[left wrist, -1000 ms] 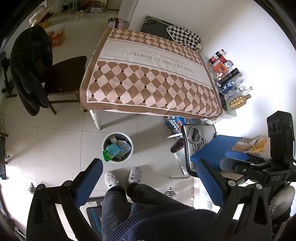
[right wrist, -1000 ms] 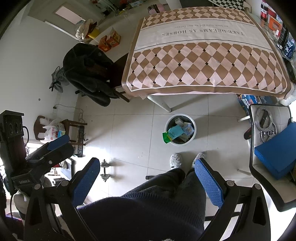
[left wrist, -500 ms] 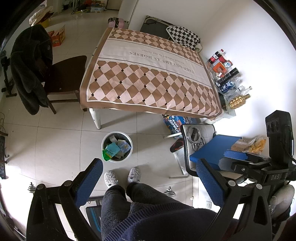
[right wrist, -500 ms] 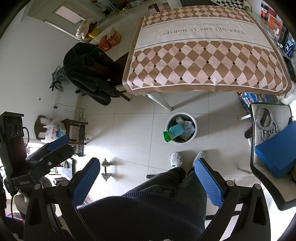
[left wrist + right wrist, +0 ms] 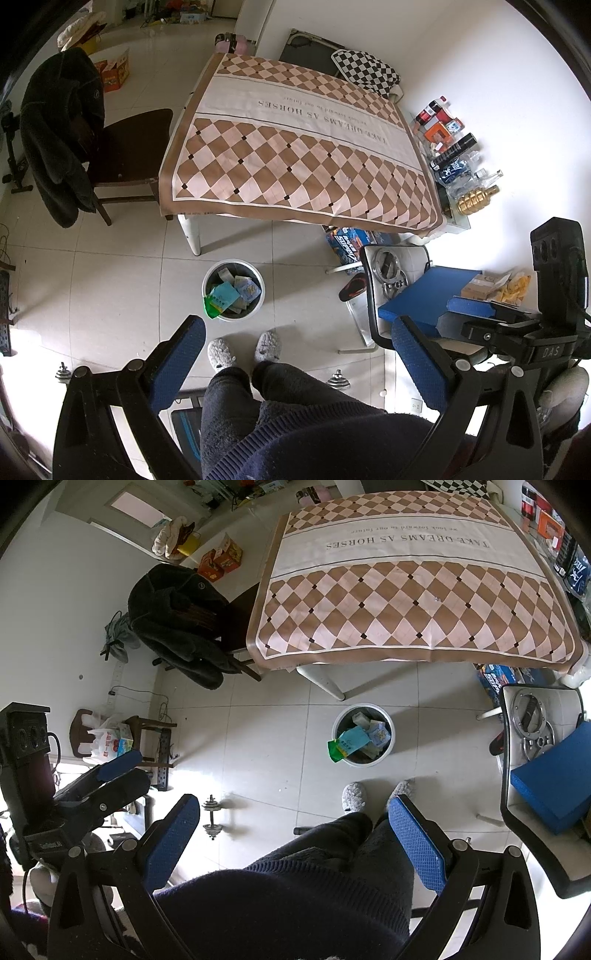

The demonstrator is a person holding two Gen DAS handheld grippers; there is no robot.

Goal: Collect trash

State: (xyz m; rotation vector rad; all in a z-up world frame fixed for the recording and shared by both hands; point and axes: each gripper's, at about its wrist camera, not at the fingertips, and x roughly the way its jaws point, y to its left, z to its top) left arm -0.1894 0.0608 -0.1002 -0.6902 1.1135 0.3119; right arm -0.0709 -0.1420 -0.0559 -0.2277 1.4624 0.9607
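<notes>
A round white trash bin (image 5: 258,281) stands on the tiled floor in front of the table; it holds several wrappers and packets, one green packet (image 5: 211,307) hanging over its rim. It also shows in the right wrist view (image 5: 388,744). My left gripper (image 5: 295,332) is open and empty, held high above the floor over the person's legs. My right gripper (image 5: 291,805) is open and empty at the same height. Each gripper shows at the edge of the other's view.
A table with a brown checkered cloth (image 5: 295,147) stands beyond the bin. A dark chair with a black coat (image 5: 59,140) is at the left. A chair with a blue pad (image 5: 424,295) is at the right. Bottles (image 5: 454,158) line the wall. Dumbbells (image 5: 212,816) lie on the floor.
</notes>
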